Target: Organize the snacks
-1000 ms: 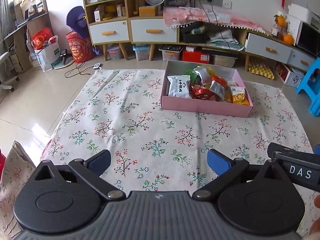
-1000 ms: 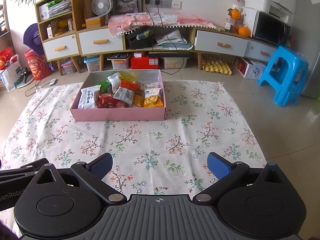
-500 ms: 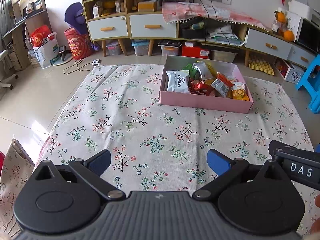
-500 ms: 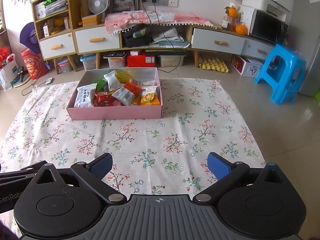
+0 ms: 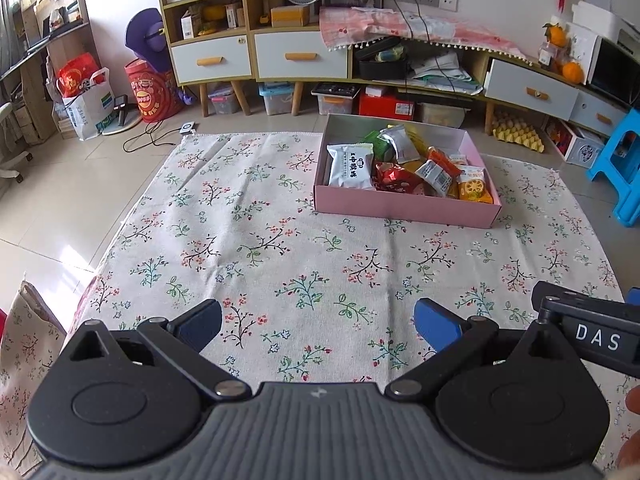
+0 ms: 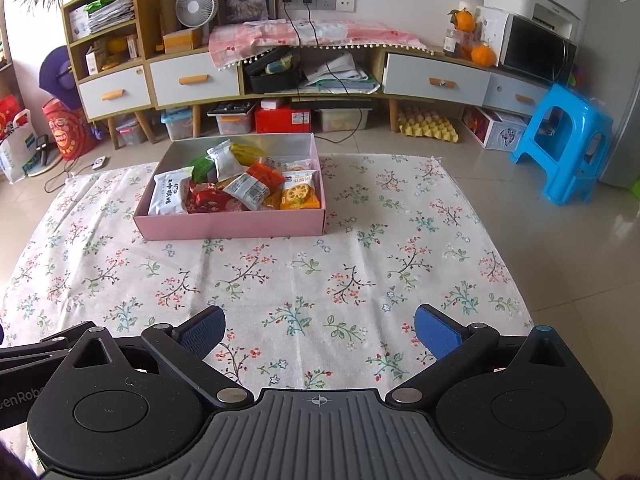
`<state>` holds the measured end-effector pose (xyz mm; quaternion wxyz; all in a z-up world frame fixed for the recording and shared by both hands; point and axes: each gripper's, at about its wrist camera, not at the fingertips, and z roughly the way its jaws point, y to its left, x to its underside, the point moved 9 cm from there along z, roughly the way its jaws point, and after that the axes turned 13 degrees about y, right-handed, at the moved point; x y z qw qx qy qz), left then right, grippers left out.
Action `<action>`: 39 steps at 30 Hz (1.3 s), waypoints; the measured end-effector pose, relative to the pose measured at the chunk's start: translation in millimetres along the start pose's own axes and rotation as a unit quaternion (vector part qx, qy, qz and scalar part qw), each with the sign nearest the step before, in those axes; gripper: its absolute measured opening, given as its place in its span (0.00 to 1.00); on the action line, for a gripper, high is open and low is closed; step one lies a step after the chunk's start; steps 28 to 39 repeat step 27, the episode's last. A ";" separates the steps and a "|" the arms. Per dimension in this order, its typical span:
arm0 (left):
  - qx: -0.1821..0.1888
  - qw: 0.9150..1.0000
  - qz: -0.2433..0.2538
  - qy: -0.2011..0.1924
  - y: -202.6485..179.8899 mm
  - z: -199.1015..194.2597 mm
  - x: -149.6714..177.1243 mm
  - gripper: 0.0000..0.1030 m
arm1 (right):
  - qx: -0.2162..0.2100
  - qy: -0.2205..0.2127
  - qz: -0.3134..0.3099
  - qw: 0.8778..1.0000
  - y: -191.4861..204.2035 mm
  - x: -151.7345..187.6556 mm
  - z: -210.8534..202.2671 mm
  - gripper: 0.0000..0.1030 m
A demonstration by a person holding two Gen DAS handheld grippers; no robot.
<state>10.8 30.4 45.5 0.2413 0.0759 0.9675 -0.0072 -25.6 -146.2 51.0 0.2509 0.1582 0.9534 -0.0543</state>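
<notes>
Floral cloth (image 5: 248, 240) covered the floor beneath me, spread flat over pale tiles. Nearest to me, my left gripper (image 5: 318, 322) hung above the cloth's near edge with its jaws spread wide and nothing between them; my right gripper (image 6: 319, 325) was just beside it, jaws equally wide and equally empty, and its black body showed at the right edge of the left wrist view. Beyond both, towards the cloth's far edge, sat the pink box (image 6: 232, 224), open-topped and resting on the cloth, well apart from either gripper. It held the snacks: a white packet (image 6: 170, 193) lay at its left end, a red packet (image 6: 208, 200) beside that, a white-and-orange packet (image 6: 251, 186) tilted across the middle, and an orange packet with lotus-root slices (image 6: 301, 194) at its right end, with a silver packet (image 6: 225, 159) and green and yellow ones piled behind. Farther back, a long wooden cabinet with white drawers (image 6: 192, 78) ran along the wall, and a blue plastic stool (image 6: 566, 142) stood on the tiles to the right.
</notes>
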 end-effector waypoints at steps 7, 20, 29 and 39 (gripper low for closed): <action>0.000 1.000 0.003 -0.007 -2.1 -1.9 -0.2 1.00 | 0.001 0.000 0.000 1.000 -0.3 0.1 0.2 0.99; 0.006 1.000 -0.001 -0.002 -1.7 0.2 -0.2 1.00 | -0.001 0.000 0.000 1.000 -2.8 -1.1 1.1 0.99; 0.007 1.000 -0.001 -0.002 -1.4 0.9 0.1 1.00 | -0.002 0.000 0.000 1.000 -3.0 -1.3 1.4 0.99; 0.007 1.000 -0.001 -0.002 -1.4 0.9 0.1 1.00 | -0.002 0.000 0.000 1.000 -3.0 -1.3 1.4 0.99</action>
